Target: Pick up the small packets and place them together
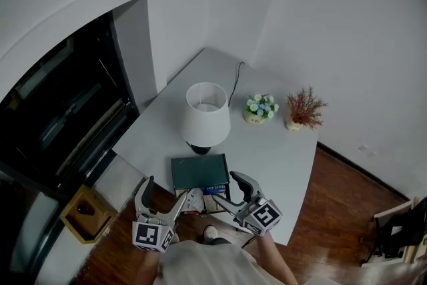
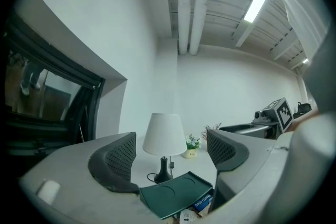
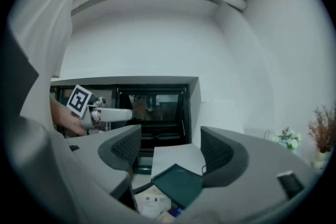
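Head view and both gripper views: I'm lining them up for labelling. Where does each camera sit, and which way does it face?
Head view: on the person's head, looking steeply down at the white table; shows left tongs, right tongs and the shirt.
Left gripper view: rides the left tongs, faces across the table to the lamp; own jaws apart, empty.
Right gripper view: rides the right tongs, faces the dark window; own jaws apart, empty.
Shared: both gripper views show the green tray.
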Demonstrator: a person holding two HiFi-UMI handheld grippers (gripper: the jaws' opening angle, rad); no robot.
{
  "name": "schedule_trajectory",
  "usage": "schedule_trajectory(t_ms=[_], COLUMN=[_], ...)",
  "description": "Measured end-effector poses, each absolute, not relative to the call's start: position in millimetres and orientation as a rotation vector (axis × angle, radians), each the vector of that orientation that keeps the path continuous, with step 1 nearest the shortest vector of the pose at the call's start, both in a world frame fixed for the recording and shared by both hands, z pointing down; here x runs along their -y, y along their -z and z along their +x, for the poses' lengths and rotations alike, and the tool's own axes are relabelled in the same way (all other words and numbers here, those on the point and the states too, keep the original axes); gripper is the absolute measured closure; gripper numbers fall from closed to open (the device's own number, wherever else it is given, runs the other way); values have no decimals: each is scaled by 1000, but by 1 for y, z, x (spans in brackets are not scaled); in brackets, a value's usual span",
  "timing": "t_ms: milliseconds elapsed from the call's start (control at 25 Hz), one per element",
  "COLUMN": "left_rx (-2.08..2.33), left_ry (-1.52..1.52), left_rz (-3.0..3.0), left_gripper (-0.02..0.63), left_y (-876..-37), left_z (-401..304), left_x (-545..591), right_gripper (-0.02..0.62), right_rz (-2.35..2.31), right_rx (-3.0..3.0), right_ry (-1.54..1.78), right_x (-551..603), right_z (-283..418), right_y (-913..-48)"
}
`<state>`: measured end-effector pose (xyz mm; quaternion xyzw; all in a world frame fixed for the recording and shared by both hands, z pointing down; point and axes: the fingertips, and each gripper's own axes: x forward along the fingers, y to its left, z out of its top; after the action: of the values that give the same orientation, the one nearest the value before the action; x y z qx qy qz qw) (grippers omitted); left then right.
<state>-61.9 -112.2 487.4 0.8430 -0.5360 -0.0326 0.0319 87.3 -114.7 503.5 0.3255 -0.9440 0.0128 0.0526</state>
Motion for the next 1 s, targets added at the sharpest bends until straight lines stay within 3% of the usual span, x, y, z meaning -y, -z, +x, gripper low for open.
schedule_trajectory(t_ms=[120,200,440,880,920,960,1000], left_rx=[1667,1674,1700,1778,1783,1787,1790], left_ry=[105,103,75,66,67,67,65], left_rz=[2571,2560,2550,2501,2496,2493,2492], left_gripper=[187,187,189,196,197,199,200], left_y=[-491,-492,-495,-495,-495,-496,-497], left_z=[-67,-70,-79,-102,-104,-106,-108], left_x=[114,113,111,102,101,100,99], right_gripper=[259,329,330,331,350,416,418], right_rz=[717,540,106,-144,-145,-142,-135], right_rx=[2746,2636,2218,1845,1839,1839,1841], right_ry=[-155,-213,-150,-31,-23,-11,6], right_x=[114,112,96,94,92,92,92], right_z=[85,87,92,94,93,92,91], right_y=[-564,-608,-718,-789,-788,-786,-784])
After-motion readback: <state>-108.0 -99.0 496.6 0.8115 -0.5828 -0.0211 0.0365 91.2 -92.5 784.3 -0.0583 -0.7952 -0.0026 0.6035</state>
